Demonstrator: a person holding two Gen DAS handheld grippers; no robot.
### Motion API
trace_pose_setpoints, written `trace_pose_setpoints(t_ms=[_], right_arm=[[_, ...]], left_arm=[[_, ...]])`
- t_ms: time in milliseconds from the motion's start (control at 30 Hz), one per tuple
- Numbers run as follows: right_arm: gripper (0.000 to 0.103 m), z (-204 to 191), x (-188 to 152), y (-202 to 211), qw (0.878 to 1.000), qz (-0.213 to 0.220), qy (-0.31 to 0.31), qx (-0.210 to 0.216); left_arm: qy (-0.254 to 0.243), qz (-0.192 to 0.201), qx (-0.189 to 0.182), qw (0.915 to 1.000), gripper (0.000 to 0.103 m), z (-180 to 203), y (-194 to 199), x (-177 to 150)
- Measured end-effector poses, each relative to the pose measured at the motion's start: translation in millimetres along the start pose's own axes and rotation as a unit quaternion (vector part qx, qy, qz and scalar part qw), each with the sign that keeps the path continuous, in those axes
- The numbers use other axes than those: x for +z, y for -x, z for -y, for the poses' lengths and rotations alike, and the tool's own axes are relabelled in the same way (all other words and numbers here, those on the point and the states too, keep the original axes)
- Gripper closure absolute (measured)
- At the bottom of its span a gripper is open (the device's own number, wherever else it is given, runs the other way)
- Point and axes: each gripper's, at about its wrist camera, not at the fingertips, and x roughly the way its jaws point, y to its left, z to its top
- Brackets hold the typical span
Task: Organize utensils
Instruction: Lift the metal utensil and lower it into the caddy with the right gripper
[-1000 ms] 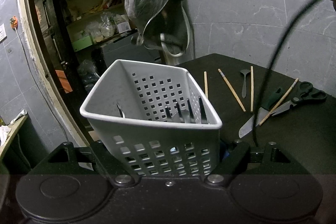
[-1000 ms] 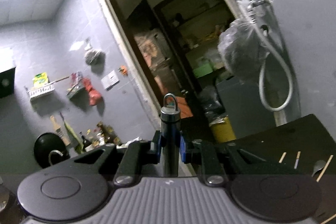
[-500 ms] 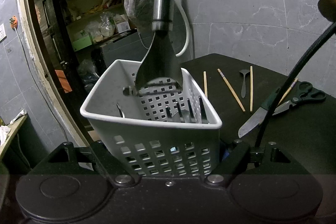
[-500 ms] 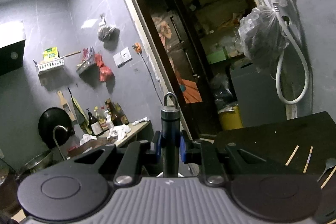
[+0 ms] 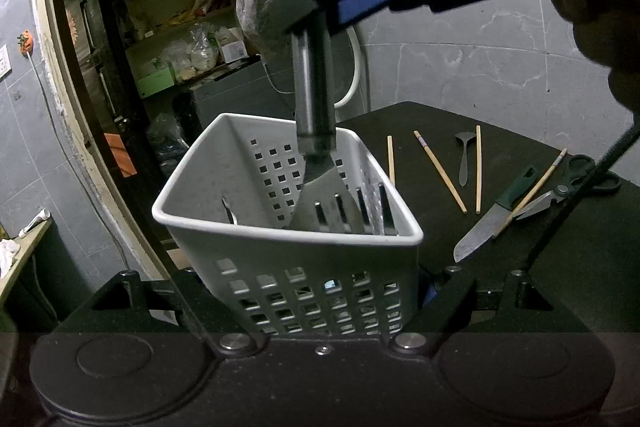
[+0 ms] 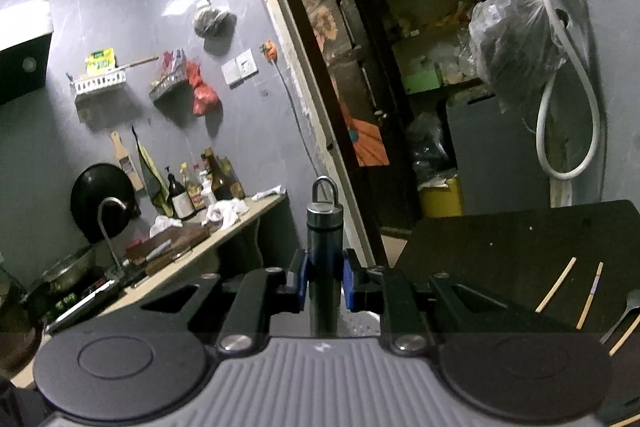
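Although the basket [image 5: 288,227] hid my left gripper's [image 5: 328,307] fingers, they were clamped on its near wall. My right gripper [image 6: 324,283] gripped the spatula [image 5: 316,131] handle; only the left view showed its slotted blade inside the basket, chopsticks [image 5: 440,171] beside it on the bench [image 5: 560,267].

Dark table [image 5: 520,259]: basket [image 5: 304,279], 4 chopsticks [image 5: 440,171], spoon [image 5: 464,157], knife [image 5: 494,215], scissors [image 5: 568,189].

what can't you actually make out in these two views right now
- Left wrist view: the basket wall hides its floor and the spatula blade's tip.
- Right wrist view: the right gripper body hides everything below the spatula handle; the basket barely shows.
- Left wrist view: the dark utensil inside the basket is unidentifiable.
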Motion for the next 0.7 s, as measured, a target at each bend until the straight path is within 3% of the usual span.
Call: trace_pose_setpoints(t_ms=[200, 300, 433, 700], right_arm=[[0.08, -1.7, -6.6, -4.8, 1.0, -0.021, 0.007, -0.001], [0.071, -2.7, -7.0, -4.1, 1.0, -0.023, 0.01, -0.001], [0.04, -3.6, -6.6, -1.2, 1.0, -0.019, 0.011, 0.0], [0.006, -1.4, -1.1, 11.6, 0.999, 0.021, 0.011, -0.026]], left_arm=[[-0.001, 0.0, 0.0, 1.0, 0.02, 0.1, 0.0, 0.0], [-0.002, -0.001, -0.001, 1.0, 0.02, -0.7, -0.5, 0.1], [-0.003, -0.002, -0.002, 1.0, 0.02, -0.3, -1.7, -0.1], [-0.003, -0.002, -0.002, 1.0, 0.02, -0.5, -2.1, -0.4]])
